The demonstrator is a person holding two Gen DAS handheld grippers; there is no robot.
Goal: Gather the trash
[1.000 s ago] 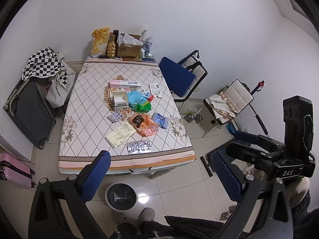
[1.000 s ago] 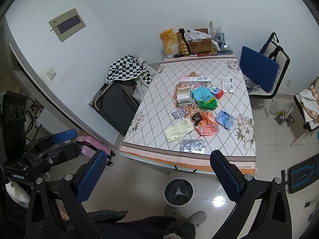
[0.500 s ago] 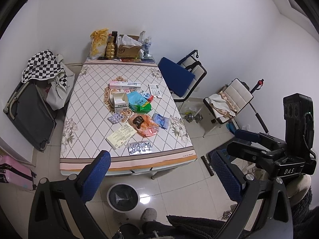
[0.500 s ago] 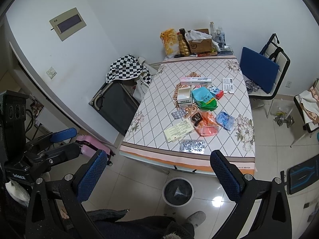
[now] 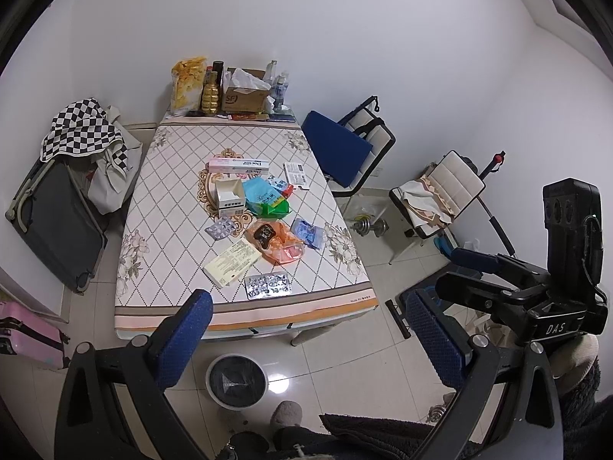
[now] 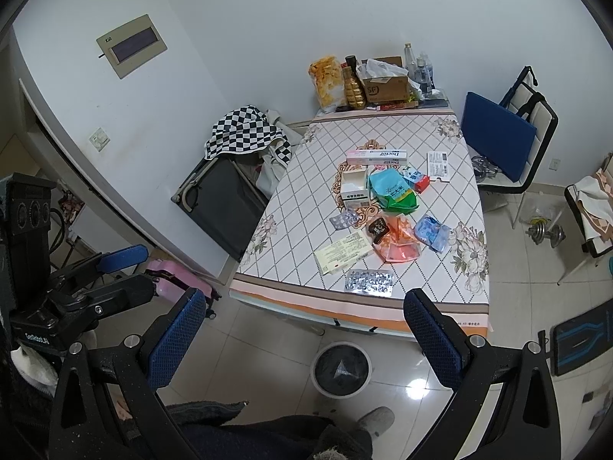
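Trash lies on the patterned table [image 5: 172, 207] [image 6: 302, 207]: a silver blister pack [image 5: 267, 285] [image 6: 369, 281] near the front edge, a yellow leaflet [image 5: 231, 262], an orange bag [image 5: 281, 243], a blue wrapper [image 5: 308, 232], a green-blue bag [image 5: 266, 199], a white box [image 5: 229, 197] and a pink tube box [image 5: 238, 165]. A round bin [image 5: 236, 380] [image 6: 340, 368] stands on the floor before the table. My left gripper [image 5: 306, 341] and right gripper [image 6: 302, 341] are open and empty, high above the floor, short of the table.
A blue-cushioned chair [image 5: 341, 153] and a white chair [image 5: 440, 195] stand right of the table. A dark folded cot [image 5: 49, 214] with a checkered cloth [image 5: 82, 128] and a pink suitcase [image 5: 23, 339] stand left. Bottles and a cardboard box [image 5: 243, 94] crowd the far end.
Both views have shifted only slightly; the table sits marginally higher in the left wrist view. Nothing on the table has moved.
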